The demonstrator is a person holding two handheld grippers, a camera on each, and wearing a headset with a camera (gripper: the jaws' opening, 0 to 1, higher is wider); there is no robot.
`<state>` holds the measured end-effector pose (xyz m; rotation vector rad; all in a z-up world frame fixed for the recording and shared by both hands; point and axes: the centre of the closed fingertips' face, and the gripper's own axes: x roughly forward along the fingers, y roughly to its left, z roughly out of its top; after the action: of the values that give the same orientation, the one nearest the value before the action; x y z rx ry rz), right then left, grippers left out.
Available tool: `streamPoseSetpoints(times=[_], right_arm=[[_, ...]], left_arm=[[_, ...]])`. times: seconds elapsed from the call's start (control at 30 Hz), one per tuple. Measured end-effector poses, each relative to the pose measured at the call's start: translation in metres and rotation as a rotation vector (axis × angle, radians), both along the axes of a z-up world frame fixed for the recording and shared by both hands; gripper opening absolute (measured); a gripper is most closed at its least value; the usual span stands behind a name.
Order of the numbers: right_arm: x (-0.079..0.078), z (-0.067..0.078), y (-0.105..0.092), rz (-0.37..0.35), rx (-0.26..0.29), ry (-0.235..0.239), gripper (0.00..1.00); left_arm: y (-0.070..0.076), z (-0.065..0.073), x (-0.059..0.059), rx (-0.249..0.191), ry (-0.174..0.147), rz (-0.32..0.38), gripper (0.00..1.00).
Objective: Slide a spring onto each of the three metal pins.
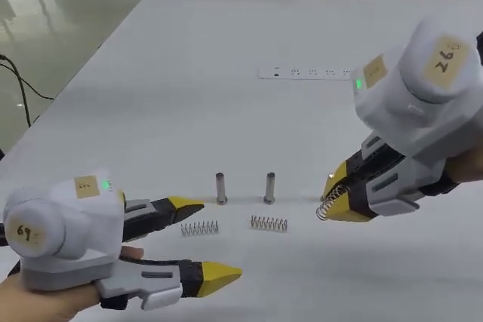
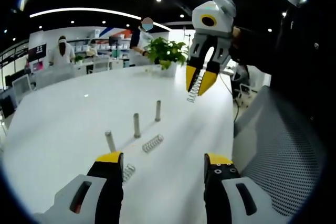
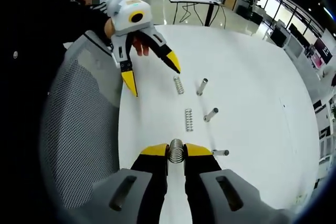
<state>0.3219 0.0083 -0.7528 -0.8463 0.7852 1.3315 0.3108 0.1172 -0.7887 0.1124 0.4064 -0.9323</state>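
Observation:
Two metal pins [image 1: 221, 188] [image 1: 269, 187] stand upright mid-table; the right gripper view shows three pins [image 3: 211, 114] in a row, the nearest [image 3: 220, 152] beside my right jaws. My right gripper [image 1: 337, 200] is shut on a spring [image 1: 330, 205], held end-on between its yellow tips [image 3: 176, 150], close to the right of the pins. Two loose springs [image 1: 200, 228] [image 1: 269, 223] lie just in front of the pins. My left gripper [image 1: 205, 239] is open at the front left, its jaws either side of the left spring's height, holding nothing.
A white power strip [image 1: 306, 73] lies further back on the white table [image 1: 189, 96]. Office chairs stand past the far edge. A grey mesh chair [image 2: 283, 150] is at the table's near side. A potted plant [image 2: 165, 51] sits at the table's end.

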Motion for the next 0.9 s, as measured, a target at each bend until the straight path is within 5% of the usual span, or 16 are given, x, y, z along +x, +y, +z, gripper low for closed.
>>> streamPoseSetpoints(times=[0.63,0.9], right_arm=[[0.052,0.007,-0.029,-0.058,-0.083,-0.041,0.08],[0.071,-0.001,-0.032,-0.072,-0.114,-0.029,0.08]], left_arm=[[0.015,-0.002,0.008,0.019,-0.033,0.064,0.71],[0.015,-0.002,0.009,0.017,-0.036,0.071,0.74]])
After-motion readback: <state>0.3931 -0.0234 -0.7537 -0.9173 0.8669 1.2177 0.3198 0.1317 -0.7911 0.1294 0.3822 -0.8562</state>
